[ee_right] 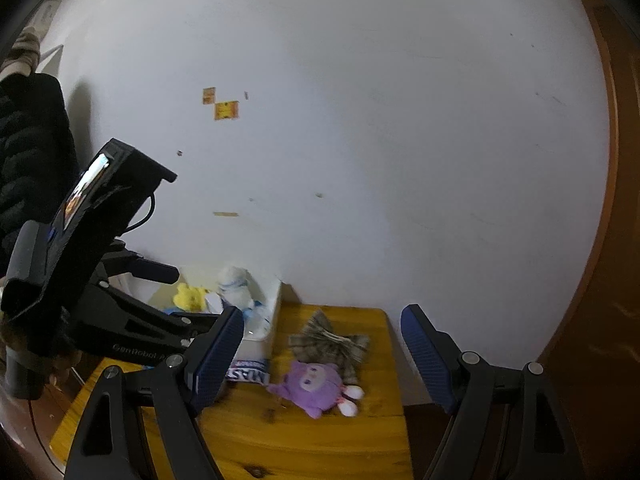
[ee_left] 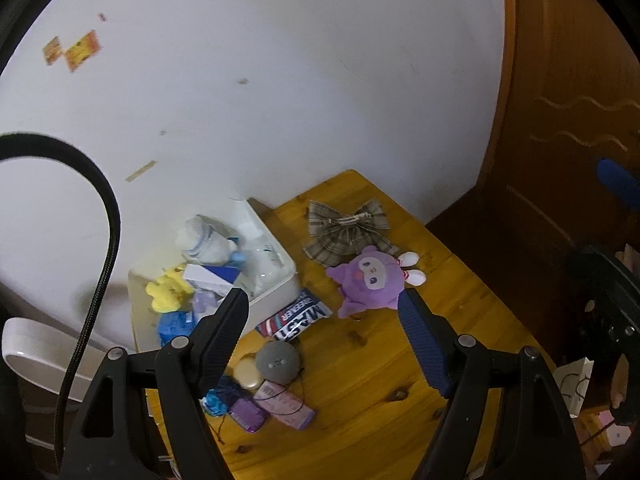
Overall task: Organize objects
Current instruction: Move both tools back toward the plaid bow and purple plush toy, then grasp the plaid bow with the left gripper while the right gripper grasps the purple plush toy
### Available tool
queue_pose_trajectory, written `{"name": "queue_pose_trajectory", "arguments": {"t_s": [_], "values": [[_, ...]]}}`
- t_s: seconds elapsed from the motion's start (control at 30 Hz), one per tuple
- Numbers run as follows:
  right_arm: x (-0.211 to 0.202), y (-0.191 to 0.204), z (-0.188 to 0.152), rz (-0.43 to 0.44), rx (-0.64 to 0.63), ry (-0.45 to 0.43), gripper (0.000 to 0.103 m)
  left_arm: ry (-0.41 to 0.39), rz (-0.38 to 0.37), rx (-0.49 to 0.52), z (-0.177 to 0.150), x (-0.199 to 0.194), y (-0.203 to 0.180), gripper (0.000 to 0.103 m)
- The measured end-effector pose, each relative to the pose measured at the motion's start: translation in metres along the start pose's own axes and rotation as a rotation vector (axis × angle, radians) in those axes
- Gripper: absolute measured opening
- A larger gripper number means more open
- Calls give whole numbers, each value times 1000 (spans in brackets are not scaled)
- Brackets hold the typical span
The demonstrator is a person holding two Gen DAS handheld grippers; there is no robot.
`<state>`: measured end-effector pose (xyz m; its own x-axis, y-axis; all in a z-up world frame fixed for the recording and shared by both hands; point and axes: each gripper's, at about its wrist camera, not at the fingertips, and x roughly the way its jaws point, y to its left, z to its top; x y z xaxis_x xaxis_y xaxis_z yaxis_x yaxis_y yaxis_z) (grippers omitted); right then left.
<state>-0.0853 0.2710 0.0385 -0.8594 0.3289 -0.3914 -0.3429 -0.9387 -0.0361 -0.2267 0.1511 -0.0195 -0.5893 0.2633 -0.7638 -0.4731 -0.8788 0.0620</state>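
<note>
The white bin (ee_left: 276, 284) sits at the table's (ee_left: 360, 380) far-left edge against the wall (ee_left: 280, 80), at about 10 o'clock from the left gripper (ee_left: 322, 316). It is packed: a white plush with striped bands (ee_left: 202, 242) lies at the back, a yellow plush (ee_left: 168, 290) at its 7 o'clock, a white-and-blue box (ee_left: 208, 276) between them, clear plastic packets (ee_left: 262, 258) toward the right wall of the bin, and a blue packet (ee_left: 174, 326) at the near end.

Touching the bin's near corner lies a striped wrapper with white lettering (ee_left: 296, 316). At 5 o'clock from the bin sits a purple plush (ee_left: 370, 280) face up, its pink-and-white feet pointing to 3 o'clock; just behind it, at 12 o'clock, a plaid fabric bow (ee_left: 348, 226) lies flat. Nearer the camera, at 6 o'clock from the wrapper, sit a grey round plush (ee_left: 278, 362), a gold oval case (ee_left: 248, 374) touching it, a pink packet (ee_left: 286, 402), a purple packet (ee_left: 248, 414) and a blue tangle (ee_left: 222, 396), all clustered together.

The left gripper's fingers are spread wide and hold nothing, hovering above the table. The right gripper (ee_right: 322, 350) is likewise wide apart and empty, with the purple plush between its fingers in its own view. A brown wooden door (ee_left: 560, 160) stands at 3 o'clock.
</note>
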Motion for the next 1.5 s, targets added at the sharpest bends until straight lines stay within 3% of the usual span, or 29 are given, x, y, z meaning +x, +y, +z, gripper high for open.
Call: {"name": "queue_pose_trajectory", "arguments": {"t_s": [0.27, 0.5, 0.77, 1.1, 1.5], "values": [[21, -26, -27, -57, -30, 32, 82, 72, -13, -20, 15, 45, -7, 80], [74, -40, -59, -64, -16, 158, 82, 164, -38, -96, 28, 105, 4, 80], [134, -55, -90, -12, 105, 300, 82, 216, -34, -119, 51, 167, 10, 80], [185, -60, -109, 96, 250, 398, 82, 294, -52, -33, 80, 222, -4, 80], [233, -49, -112, 157, 285, 423, 82, 363, -53, -177, 90, 288, 21, 80]]}}
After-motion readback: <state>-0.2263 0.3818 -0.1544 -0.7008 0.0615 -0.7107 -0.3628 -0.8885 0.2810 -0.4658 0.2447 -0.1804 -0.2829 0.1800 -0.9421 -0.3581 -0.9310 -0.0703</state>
